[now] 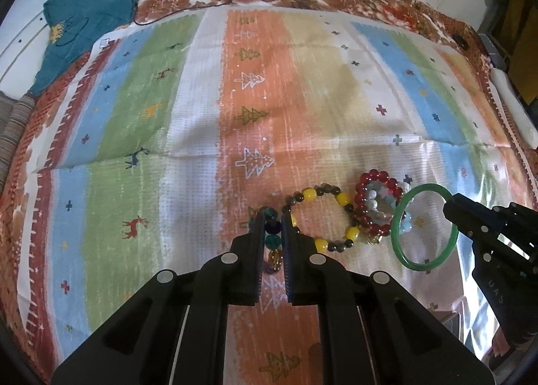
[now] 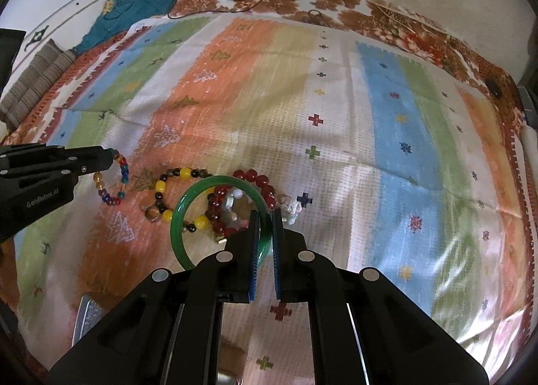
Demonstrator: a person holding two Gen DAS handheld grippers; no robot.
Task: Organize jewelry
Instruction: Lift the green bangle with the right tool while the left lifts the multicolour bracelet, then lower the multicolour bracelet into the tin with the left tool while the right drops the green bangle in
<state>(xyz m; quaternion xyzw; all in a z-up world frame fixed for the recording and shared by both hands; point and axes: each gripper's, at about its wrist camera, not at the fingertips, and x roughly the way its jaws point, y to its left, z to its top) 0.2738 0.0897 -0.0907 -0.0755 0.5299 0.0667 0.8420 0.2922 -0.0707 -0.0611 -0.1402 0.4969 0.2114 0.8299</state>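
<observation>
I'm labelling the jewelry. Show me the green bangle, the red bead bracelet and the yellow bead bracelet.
green bangle [image 2: 177, 216], right wrist view, left rim.
red bead bracelet [image 1: 374, 175], left wrist view, top beads.
yellow bead bracelet [image 1: 342, 198], left wrist view, yellow bead.

Only two bits of lettering can be read. On the side of the left claw [image 2: 112, 158], seen from the right wrist view, pale letters on the black housing spell "GenRobot.AI" — the last letters run into the edge of the body and are faint. On the side of the right claw [image 1: 449, 208], seen from the left wrist view, a few pale letters stand turned on end on the black casing — they look like "DAS", but that reading is unsure. The marks on the striped cloth [image 1: 302, 89] are pictures, not writing.
</observation>
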